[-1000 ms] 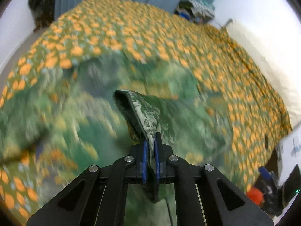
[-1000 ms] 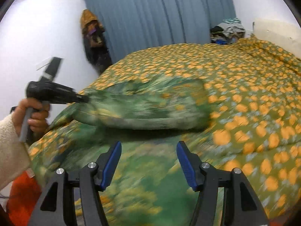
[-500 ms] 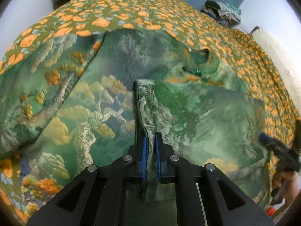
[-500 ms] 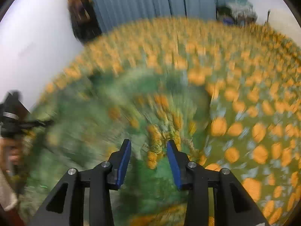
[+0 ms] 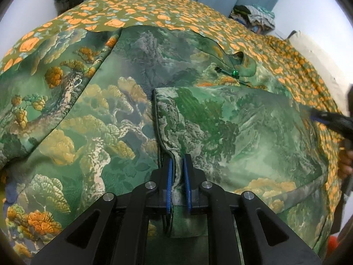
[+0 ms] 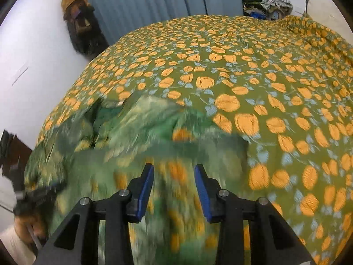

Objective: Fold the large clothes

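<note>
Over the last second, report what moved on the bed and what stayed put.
The left gripper carried the green garment's edge down, laying the folded panel flat on the spread part. The right gripper swung across over the garment, its jaws narrowing from wide but empty. Unchanged: the left keeps its pinch on the hem; the floral bedspread lies still.

A second earlier the left gripper [image 5: 176,167] had held the green garment [image 5: 231,132] raised and blurred above the orange-flowered bedspread [image 5: 154,15]; it came down, and the folded panel ended up lying flat over the rest of the garment, its piped edge pinched between the blue pads. The right gripper [image 6: 174,181] swung across the bed while its jaws narrowed from wide apart to a smaller gap, nothing between them.
</note>
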